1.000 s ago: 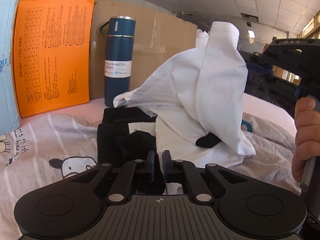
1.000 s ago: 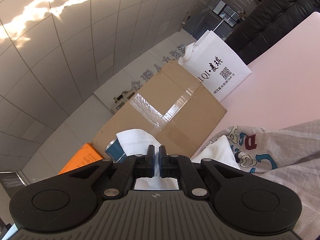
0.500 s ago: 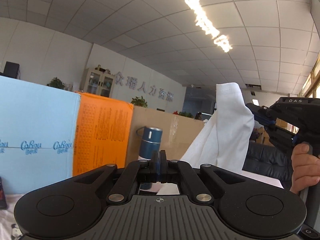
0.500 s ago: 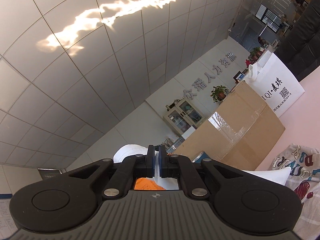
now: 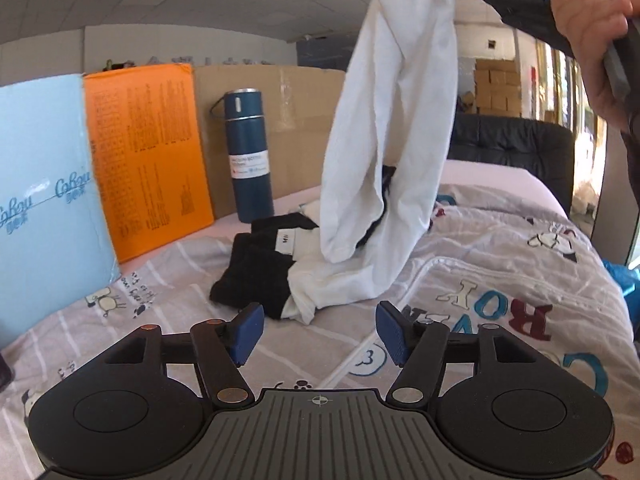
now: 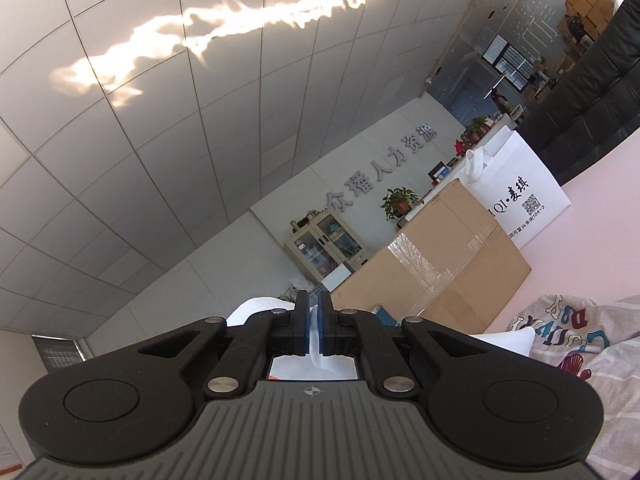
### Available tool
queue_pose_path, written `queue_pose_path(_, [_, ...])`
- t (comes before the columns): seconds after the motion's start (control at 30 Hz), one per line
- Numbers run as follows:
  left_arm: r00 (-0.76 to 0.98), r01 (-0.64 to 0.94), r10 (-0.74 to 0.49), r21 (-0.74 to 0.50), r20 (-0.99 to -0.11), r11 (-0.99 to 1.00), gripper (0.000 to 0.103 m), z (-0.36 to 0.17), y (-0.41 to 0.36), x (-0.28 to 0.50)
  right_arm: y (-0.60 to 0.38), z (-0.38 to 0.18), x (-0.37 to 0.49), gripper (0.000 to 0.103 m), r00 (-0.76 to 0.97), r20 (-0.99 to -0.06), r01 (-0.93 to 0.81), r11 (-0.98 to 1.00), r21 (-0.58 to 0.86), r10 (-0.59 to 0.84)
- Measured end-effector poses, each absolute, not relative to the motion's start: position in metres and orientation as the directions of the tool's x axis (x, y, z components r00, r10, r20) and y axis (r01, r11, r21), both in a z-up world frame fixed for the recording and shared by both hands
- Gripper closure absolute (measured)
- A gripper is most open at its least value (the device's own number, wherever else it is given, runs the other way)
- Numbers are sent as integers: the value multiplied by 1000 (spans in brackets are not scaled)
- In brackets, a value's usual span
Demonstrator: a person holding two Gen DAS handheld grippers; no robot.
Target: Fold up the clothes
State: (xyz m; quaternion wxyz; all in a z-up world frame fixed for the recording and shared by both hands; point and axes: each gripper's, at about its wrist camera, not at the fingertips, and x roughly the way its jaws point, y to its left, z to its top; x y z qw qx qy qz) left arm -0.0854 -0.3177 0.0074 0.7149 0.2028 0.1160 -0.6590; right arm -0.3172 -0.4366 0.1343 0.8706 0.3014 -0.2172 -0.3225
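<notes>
A white garment (image 5: 396,128) hangs from the top of the left wrist view down onto the printed bedsheet (image 5: 500,264). Its lower end lies crumpled beside a black and white garment (image 5: 260,264). My right gripper (image 6: 314,320) is shut on a fold of the white garment (image 6: 320,354) and points up toward the ceiling. A hand (image 5: 588,24) holds that gripper at the top right of the left wrist view. My left gripper (image 5: 318,338) hovers low over the sheet in front of the clothes. Its jaws are opening, with nothing between them.
A blue vacuum bottle (image 5: 248,156) stands behind the clothes, before an orange box (image 5: 148,156), a light blue box (image 5: 44,196) and a cardboard box (image 5: 292,128). A dark sofa (image 5: 516,148) stands at the far right. A white bag (image 6: 512,188) leans beside the cardboard box (image 6: 444,264).
My left gripper let go of the cloth, opened and now tilts down at the sheet. My right gripper rose with the white garment, lifting it nearly upright.
</notes>
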Motion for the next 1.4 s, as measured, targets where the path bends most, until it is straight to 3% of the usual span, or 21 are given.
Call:
queue_pose_path(0.1, [166,966,-871,255,-463,49,39,-10,-349,-107,-440,133,-326,99,696,201,412,614,673,-689])
queue_pose_path(0.27, [174,954,-822,301,-542,4,38,-28,-401,-117,-431,141,-339,102,656,346,404,699,590,-671])
queue_pose_path(0.37, [167,961,-812,276,-559,7,37,-32,-410,-113,-427,145,-337,102,655,336,489,719,494,-676])
queue_pose_path(0.43, [155,969,-815,245,-558,16,36,-32,-411,-108,-433,142,-333,101,685,262,543,716,439,-680])
queue_pose_path(0.5, [149,976,-817,215,-557,32,35,-31,-410,-102,-446,131,-325,74,729,131,584,711,392,-671])
queue_pose_path(0.53, [150,979,-817,201,-557,43,35,-31,-409,-99,-454,124,-320,41,748,59,598,709,373,-661])
queue_pose_path(0.57, [150,981,-817,187,-556,53,35,-31,-408,-95,-461,114,-315,35,765,-7,607,717,344,-644])
queue_pose_path(0.67, [118,991,-816,114,-566,64,35,-29,-410,-83,-467,80,-299,33,794,-200,606,769,203,-574])
queue_pose_path(0.8, [94,995,-819,64,-566,70,34,-28,-410,-76,-459,32,-283,26,820,-369,500,862,89,-438])
queue_pose_path(0.9, [91,996,-821,59,-563,70,34,-28,-410,-75,-446,11,-274,21,835,-435,392,919,41,-337])
queue_pose_path(1.03, [88,996,-824,54,-560,70,34,-27,-410,-74,-418,-6,-261,14,796,-484,318,932,-177,-363])
queue_pose_path(1.17, [86,996,-823,52,-561,70,34,-28,-411,-73,-413,-23,-240,13,746,-498,300,891,-341,-442])
queue_pose_path(1.27, [85,996,-824,46,-560,72,34,-28,-410,-72,-423,-26,-234,19,768,-478,288,897,-336,-426])
queue_pose_path(1.3, [89,996,-824,50,-560,74,34,-28,-410,-73,-428,-27,-233,24,775,-472,292,900,-323,-421])
queue_pose_path(1.37, [96,995,-821,62,-562,74,34,-29,-411,-75,-447,-24,-237,64,782,-459,348,906,-240,-422])
queue_pose_path(1.4, [101,995,-820,74,-563,72,32,-29,-412,-77,-457,-22,-241,70,788,-448,377,907,-189,-422])
